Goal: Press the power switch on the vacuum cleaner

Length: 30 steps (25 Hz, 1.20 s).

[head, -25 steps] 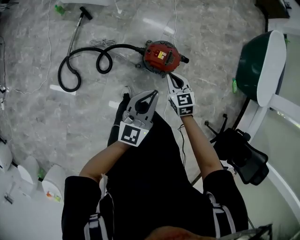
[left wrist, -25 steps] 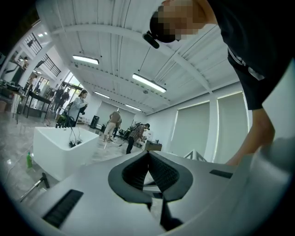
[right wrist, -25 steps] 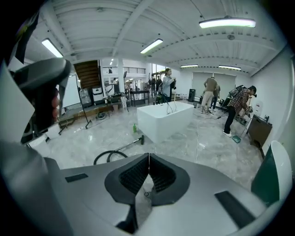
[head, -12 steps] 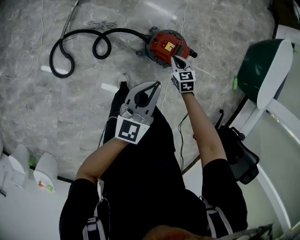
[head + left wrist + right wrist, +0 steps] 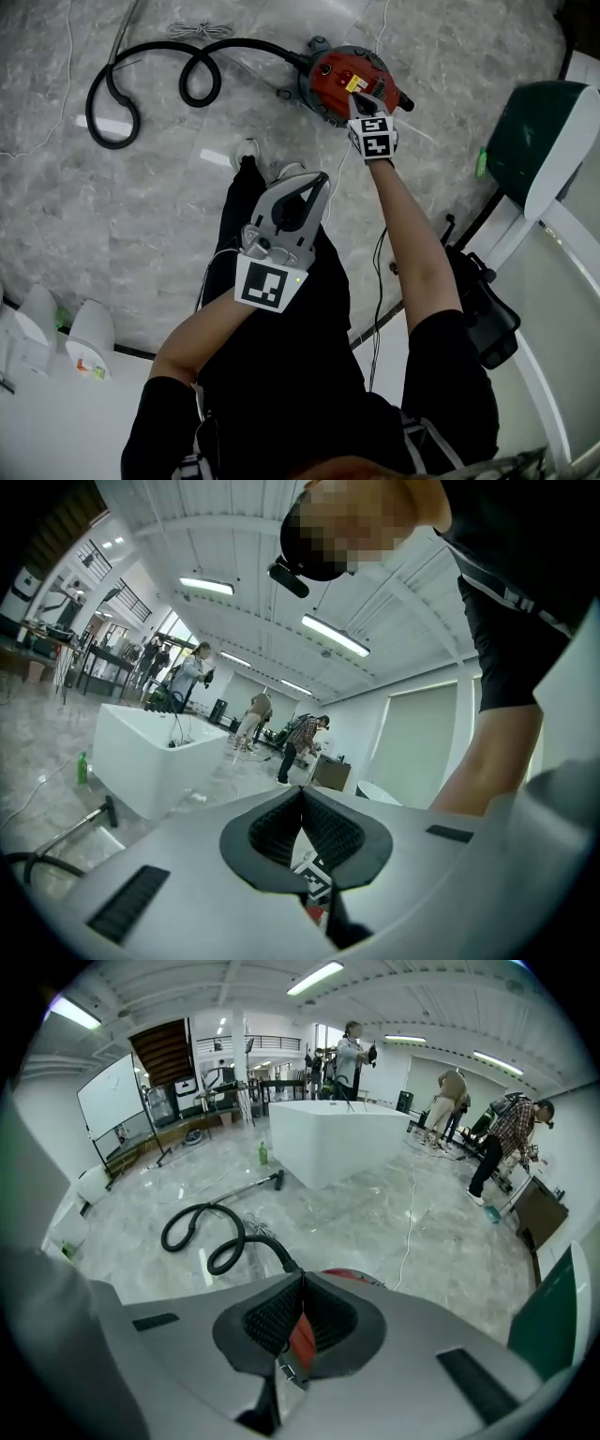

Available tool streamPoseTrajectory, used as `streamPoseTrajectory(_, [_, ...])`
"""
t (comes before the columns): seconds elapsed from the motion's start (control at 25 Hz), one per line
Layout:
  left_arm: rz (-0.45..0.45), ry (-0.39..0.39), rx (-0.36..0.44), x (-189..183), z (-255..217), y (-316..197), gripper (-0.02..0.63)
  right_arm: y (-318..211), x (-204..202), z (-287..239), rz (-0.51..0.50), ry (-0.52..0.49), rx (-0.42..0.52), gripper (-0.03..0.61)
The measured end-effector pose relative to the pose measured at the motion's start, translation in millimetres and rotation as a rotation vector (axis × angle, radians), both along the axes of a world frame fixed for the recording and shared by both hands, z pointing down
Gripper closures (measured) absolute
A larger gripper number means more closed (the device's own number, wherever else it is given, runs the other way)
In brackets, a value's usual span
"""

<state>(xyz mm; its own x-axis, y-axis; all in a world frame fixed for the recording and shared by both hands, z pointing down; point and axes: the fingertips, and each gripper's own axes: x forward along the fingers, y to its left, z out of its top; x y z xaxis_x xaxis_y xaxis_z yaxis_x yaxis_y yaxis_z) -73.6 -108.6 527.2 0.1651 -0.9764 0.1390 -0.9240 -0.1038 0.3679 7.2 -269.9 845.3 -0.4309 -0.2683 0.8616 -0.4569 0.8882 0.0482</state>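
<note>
The red vacuum cleaner [image 5: 339, 73] sits on the grey marble floor at the top of the head view, its black hose [image 5: 192, 82] looping off to the left. My right gripper [image 5: 355, 97] is shut and its tips rest on the vacuum's red top beside a yellow label; the switch itself is hidden under them. In the right gripper view the shut right gripper [image 5: 300, 1281] shows the vacuum's red shell [image 5: 302, 1337] through the gap behind the tips. My left gripper [image 5: 320, 178] hangs shut and empty over the person's legs, well short of the vacuum, and the left gripper [image 5: 302, 791] points that way.
A green-backed chair [image 5: 534, 141] and a black office chair [image 5: 483, 305] stand at the right. White containers [image 5: 89, 342] sit at the lower left. A thin white cord [image 5: 382, 28] runs across the floor past the vacuum. A white island [image 5: 342, 1138] and several people are farther back.
My right gripper has reached forward from the vacuum's near edge onto its red top. The left gripper has stayed by the person's legs. The head view has shifted closer.
</note>
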Motion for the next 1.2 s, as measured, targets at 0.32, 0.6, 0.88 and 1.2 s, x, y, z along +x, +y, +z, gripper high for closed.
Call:
streamPoseTrajectory(0.32, [-0.004,0.033,-0.009,-4.0,35.3,-10.3,0.595,-26.3,-1.5,59.6,-0.078,0.085,0.021,0.558])
streamPoseTrajectory(0.6, [0.031,0.021,-0.008,-0.8,67.1,-26.8,0.595,-56.3,5.7,104.5,-0.051,0.161,0.013,0.558])
streamPoseTrajectory(0.88, [-0.02,0.023,-0.052,-18.6,101.2,-36.4,0.595,-65.7,11.4,139.0,-0.049,0.203,-0.01,0.558])
streamPoseTrajectory(1.2, [-0.03,0.049,-0.076,-13.2,116.6,-44.8,0.595,-64.6,18.1,161.2,-0.004,0.211,-0.068,0.558])
